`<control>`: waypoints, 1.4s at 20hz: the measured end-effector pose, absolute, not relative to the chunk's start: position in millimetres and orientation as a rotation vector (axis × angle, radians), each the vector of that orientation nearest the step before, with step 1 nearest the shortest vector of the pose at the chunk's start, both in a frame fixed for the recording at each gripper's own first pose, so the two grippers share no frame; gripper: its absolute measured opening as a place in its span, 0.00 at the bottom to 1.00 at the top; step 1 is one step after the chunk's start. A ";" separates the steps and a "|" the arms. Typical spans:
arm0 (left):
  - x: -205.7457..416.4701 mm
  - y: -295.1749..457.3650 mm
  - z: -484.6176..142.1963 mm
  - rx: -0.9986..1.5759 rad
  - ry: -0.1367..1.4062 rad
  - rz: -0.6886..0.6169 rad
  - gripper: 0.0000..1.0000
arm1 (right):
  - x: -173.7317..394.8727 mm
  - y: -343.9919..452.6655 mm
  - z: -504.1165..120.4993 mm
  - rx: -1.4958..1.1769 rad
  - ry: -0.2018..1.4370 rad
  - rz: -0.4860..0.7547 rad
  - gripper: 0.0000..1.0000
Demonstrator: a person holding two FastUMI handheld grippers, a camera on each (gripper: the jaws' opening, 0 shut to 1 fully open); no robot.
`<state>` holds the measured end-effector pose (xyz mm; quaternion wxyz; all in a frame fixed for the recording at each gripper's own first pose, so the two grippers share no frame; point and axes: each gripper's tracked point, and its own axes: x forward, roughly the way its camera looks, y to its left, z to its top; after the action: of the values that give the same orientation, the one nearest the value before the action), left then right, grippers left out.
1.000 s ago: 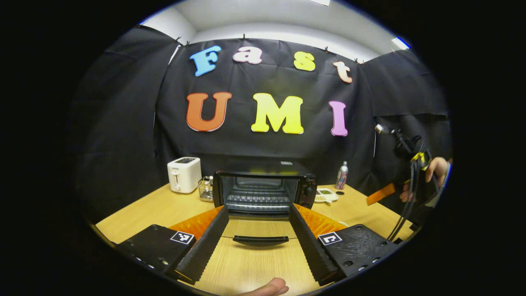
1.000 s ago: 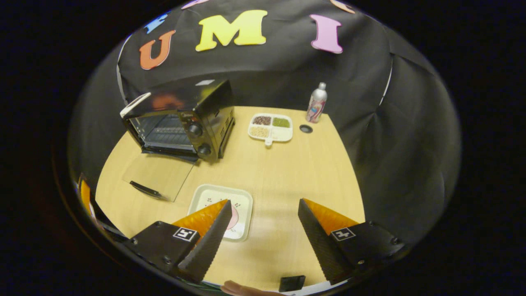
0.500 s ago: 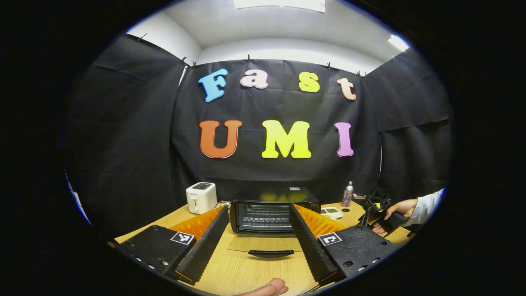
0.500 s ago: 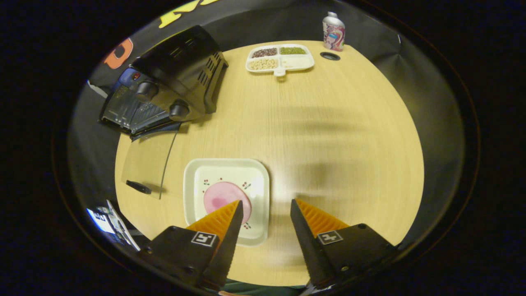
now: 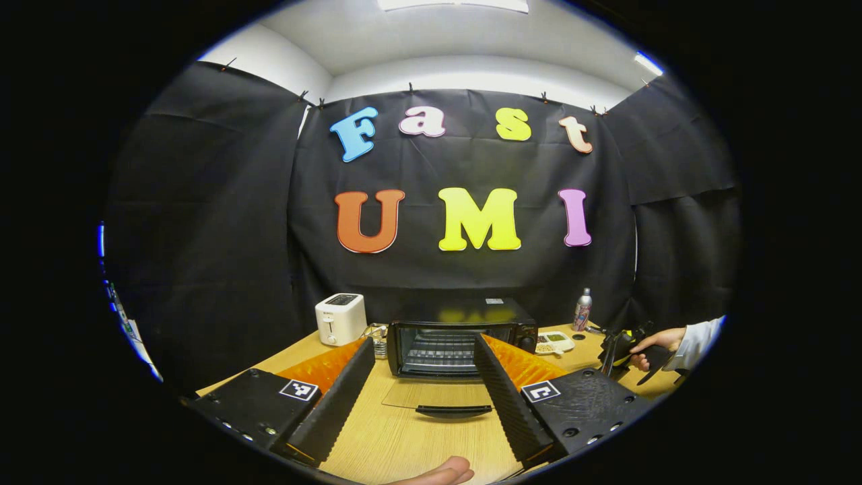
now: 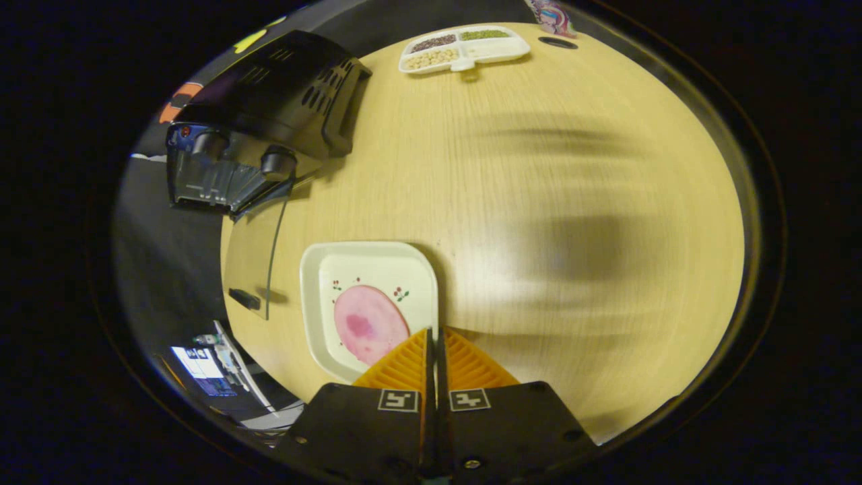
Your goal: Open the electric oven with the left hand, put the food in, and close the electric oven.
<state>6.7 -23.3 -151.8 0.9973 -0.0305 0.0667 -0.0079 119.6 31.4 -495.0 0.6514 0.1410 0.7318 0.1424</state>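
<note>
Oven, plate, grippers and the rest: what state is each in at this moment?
Oven: door open, lying flat on the table, rack bare.
Plate: on the table, holding a pink slice, right rim between the shut fingers.
Left gripper: open, holding nothing.
Right gripper: shut on the plate's rim.
Toaster: slots empty.
Divided tray: holds beans.
Bottle: upright.

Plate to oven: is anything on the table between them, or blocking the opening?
Nothing visible does. The right gripper is shut on the plate rim. The table between plate and oven is bare, the door lies flat open, and the left gripper hangs open, back from it.
</note>
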 end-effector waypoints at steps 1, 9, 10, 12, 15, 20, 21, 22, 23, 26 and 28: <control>5.7 -26.2 -151.6 -0.061 0.139 -0.017 0.94 | 118.9 32.7 -495.0 0.367 1.658 0.340 0.02; -5.8 -38.2 -146.2 -0.043 0.141 -0.034 0.94 | 108.7 11.4 -471.4 0.552 1.560 0.373 0.04; -7.7 -37.5 -145.0 -0.042 0.139 -0.034 0.94 | 109.2 7.0 -463.4 0.558 1.543 0.372 0.01; -10.1 -34.6 -142.8 -0.043 0.136 -0.042 0.93 | 114.3 2.9 -448.2 0.544 1.491 0.352 0.01; -16.3 -26.2 -137.8 -0.048 0.117 -0.050 0.93 | 115.2 6.9 -412.6 0.502 1.433 0.364 0.04; -24.6 -6.5 -141.8 -0.096 0.104 -0.062 0.93 | 108.4 64.6 -360.7 0.477 1.387 0.442 0.01; -27.1 0.6 -144.2 -0.104 0.109 -0.060 0.93 | 105.2 78.5 -353.8 0.469 1.384 0.456 0.01; -28.4 9.4 -147.1 -0.109 0.109 -0.052 0.93 | 104.4 95.0 -349.6 0.466 1.382 0.466 0.01; -28.6 18.8 -148.9 -0.113 0.112 -0.043 0.93 | 102.5 109.1 -347.8 0.458 1.385 0.475 0.01; -32.0 48.2 -155.0 -0.104 0.110 -0.008 0.93 | 101.5 155.8 -346.6 0.450 1.403 0.498 0.01; -34.9 66.7 -159.5 -0.094 0.105 0.017 0.94 | 103.4 187.3 -354.0 0.460 1.416 0.489 0.01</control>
<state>-34.9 66.7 -159.5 0.9975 -0.0468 0.0523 0.0084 103.4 187.3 -354.0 0.7084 0.2072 0.6377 0.2202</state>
